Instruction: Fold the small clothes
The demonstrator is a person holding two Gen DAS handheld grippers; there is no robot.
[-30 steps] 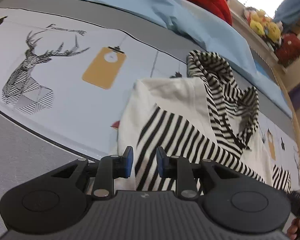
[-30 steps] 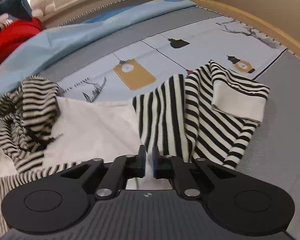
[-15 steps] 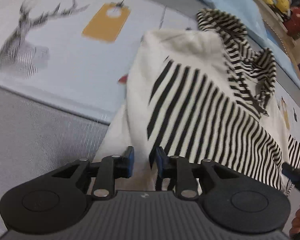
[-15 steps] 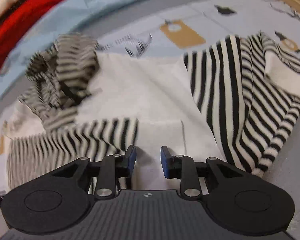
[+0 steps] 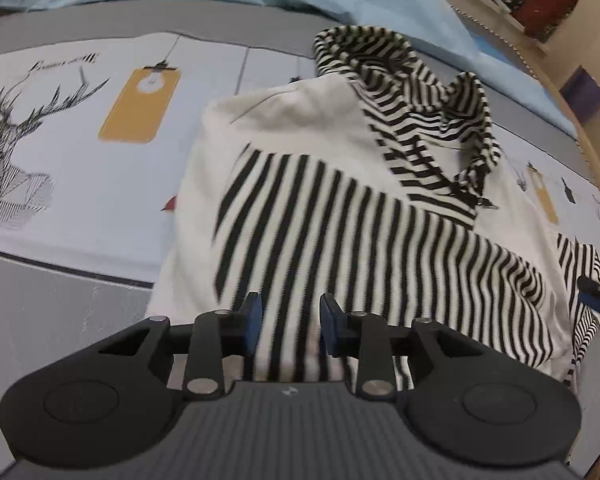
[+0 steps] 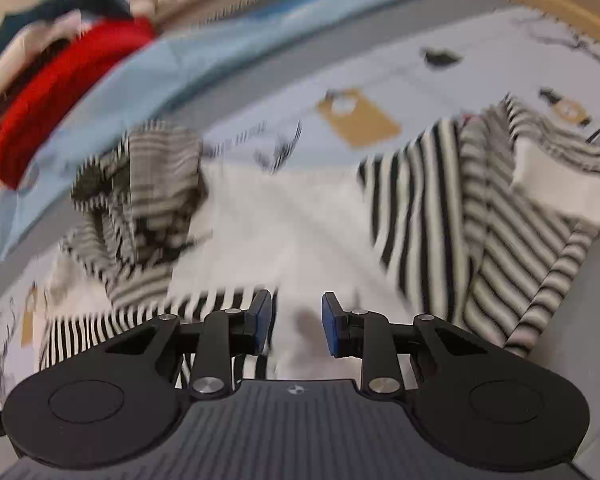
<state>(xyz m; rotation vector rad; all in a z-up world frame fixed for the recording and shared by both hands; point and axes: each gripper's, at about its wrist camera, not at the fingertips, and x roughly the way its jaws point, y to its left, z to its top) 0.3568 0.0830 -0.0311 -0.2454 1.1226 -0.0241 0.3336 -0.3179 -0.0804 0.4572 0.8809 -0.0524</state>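
Hoodie (image 5: 308,208) lies directly ahead of left tool (image 5: 287,322), long axis running away toward hood; folded striped sleeve beneath released jaws, just widened. Right tool (image 6: 296,320) released, over white body panel.

Right wrist view motion-blurred throughout: hood (image 6: 140,184) stripes smear to grey, red cloth (image 6: 60,92) and items behind it unreadable. Left wrist view: garment hem (image 5: 288,344) hidden behind left gripper (image 5: 287,322) body; right gripper (image 5: 598,294) cut off by right edge. Script on printed mat (image 5: 66,65) too small to read.
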